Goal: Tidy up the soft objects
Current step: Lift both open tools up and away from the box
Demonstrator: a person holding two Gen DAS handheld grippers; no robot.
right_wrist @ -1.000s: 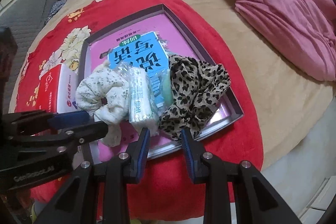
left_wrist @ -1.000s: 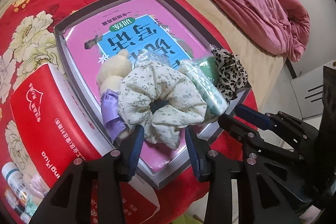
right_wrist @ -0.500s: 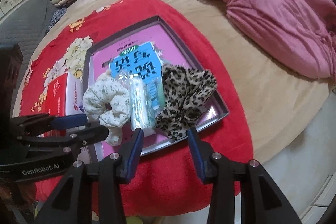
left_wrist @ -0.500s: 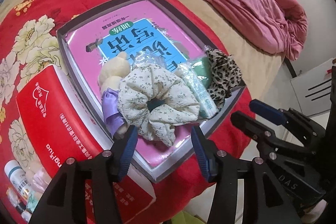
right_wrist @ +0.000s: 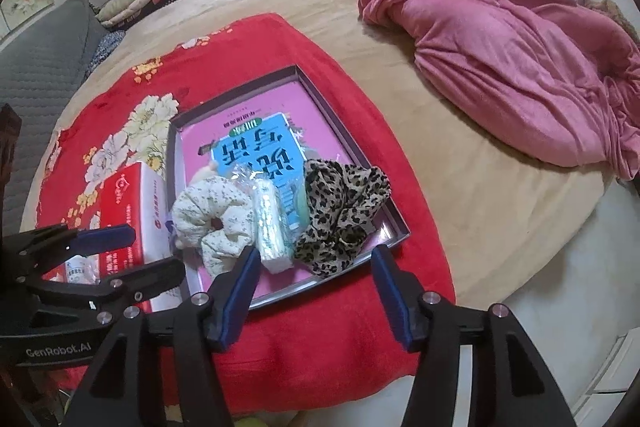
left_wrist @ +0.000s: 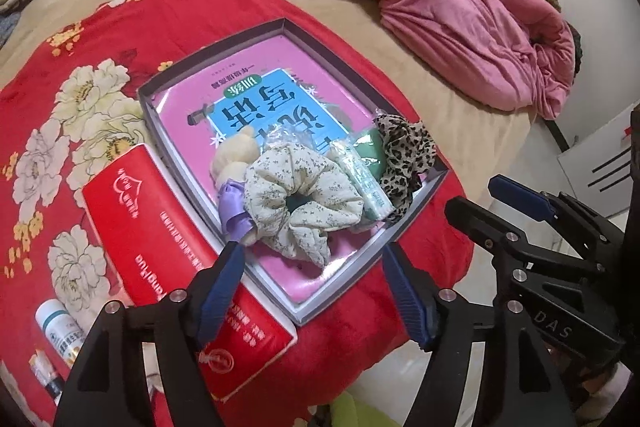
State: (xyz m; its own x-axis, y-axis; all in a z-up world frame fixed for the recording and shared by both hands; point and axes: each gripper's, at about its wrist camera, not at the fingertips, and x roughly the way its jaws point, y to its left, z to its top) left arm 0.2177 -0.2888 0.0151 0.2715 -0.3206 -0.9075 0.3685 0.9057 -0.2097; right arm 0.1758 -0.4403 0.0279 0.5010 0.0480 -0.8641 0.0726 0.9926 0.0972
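Both tools have drawn back and up from the shallow grey tray point(left_wrist: 416, 203) since a second ago, when their tips sat close against the soft items. The left tool point(left_wrist: 312, 291) is opening, nothing between its blue pads; the floral cream scrunchie point(left_wrist: 300, 187) it hovered over lies free in the tray. The right tool point(right_wrist: 316, 291) is likewise opening and empty, with the leopard-print scrunchie point(right_wrist: 340, 211) lying released just beyond its tips. Judgement: both scrunchies have been deposited, and this placing step looks complete.

Location of task items: all rest in the near end of the tray, on top of a pink book point(left_wrist: 256, 95) that lines it. Left to right in the left wrist view: a cream plush toy point(left_wrist: 236, 155) with a lilac ribbon point(left_wrist: 234, 207), the floral scrunchie, a wrapped pale-green roll point(left_wrist: 364, 183), a green item partly hidden behind it, and the leopard scrunchie against the tray's right wall.

Surroundings: the tray sits on a red floral blanket point(left_wrist: 80, 131) spread on the bed. A red carton point(left_wrist: 160, 247) lies touching the tray's left wall; a small white bottle point(left_wrist: 60, 327) lies beyond it. A pink quilt point(right_wrist: 500, 39) is heaped well apart. Nothing obstructs the tools' retreat; the carton crowds any approach from the left.
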